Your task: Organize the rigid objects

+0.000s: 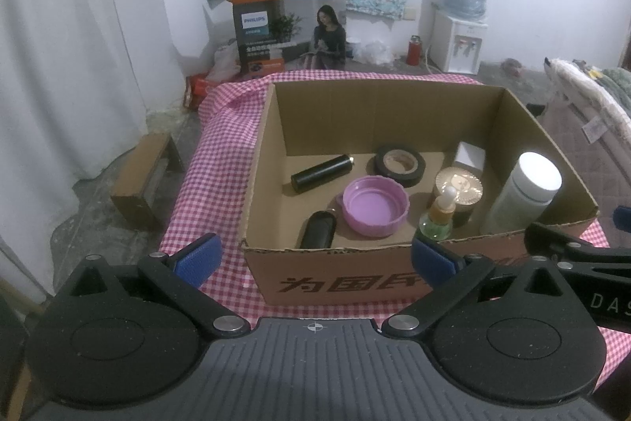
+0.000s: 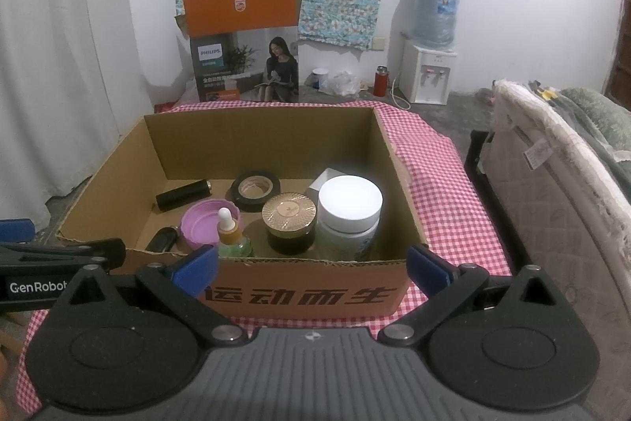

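Observation:
An open cardboard box (image 1: pixel 355 283) (image 2: pixel 307 296) stands on a red checked cloth. Inside lie a black cylinder (image 1: pixel 321 173) (image 2: pixel 183 195), a black tape roll (image 1: pixel 399 164) (image 2: pixel 255 190), a purple lid (image 1: pixel 374 199) (image 2: pixel 201 221), a small black item (image 1: pixel 318 229) (image 2: pixel 161 238), a green dropper bottle (image 1: pixel 437 217) (image 2: pixel 232 235), a gold-lidded jar (image 1: pixel 459 186) (image 2: pixel 290 221), a white-capped bottle (image 1: pixel 526 192) (image 2: pixel 349 216) and a small white box (image 1: pixel 469 154). My left gripper (image 1: pixel 313 255) is open in front of the box, holding nothing. My right gripper (image 2: pixel 311 267) is open too, also before the box.
The checked cloth (image 1: pixel 221 164) (image 2: pixel 445 192) covers the table under the box. Behind stand an orange printed carton (image 1: pixel 288 10) and a water dispenser (image 1: pixel 461 38). A mattress edge (image 2: pixel 552 164) runs along the right. A cardboard piece (image 1: pixel 142 180) lies on the floor at left.

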{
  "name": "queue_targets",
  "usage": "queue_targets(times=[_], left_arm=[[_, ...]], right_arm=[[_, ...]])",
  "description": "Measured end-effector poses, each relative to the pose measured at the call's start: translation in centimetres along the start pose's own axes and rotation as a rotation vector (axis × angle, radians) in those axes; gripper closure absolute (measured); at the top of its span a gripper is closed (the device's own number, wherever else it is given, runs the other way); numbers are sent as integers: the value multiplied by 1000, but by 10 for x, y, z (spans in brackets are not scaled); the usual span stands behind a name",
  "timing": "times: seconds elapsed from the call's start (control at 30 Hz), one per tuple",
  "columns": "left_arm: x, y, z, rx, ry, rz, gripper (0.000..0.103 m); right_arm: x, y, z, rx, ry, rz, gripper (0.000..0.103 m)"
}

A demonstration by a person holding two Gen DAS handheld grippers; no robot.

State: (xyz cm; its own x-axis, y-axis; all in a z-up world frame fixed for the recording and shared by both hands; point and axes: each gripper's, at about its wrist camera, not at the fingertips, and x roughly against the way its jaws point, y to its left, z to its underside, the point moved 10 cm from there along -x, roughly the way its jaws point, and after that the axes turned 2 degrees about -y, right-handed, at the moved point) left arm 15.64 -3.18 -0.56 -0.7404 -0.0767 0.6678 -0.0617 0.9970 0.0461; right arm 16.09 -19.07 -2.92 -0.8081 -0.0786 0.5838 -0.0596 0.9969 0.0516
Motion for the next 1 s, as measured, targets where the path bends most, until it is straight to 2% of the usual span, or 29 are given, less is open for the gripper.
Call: queue_targets(times=[1.0], left_arm=[[5, 6, -2, 4, -8, -2, 0]], right_arm=[[7, 1, -2, 13, -13, 4, 0]])
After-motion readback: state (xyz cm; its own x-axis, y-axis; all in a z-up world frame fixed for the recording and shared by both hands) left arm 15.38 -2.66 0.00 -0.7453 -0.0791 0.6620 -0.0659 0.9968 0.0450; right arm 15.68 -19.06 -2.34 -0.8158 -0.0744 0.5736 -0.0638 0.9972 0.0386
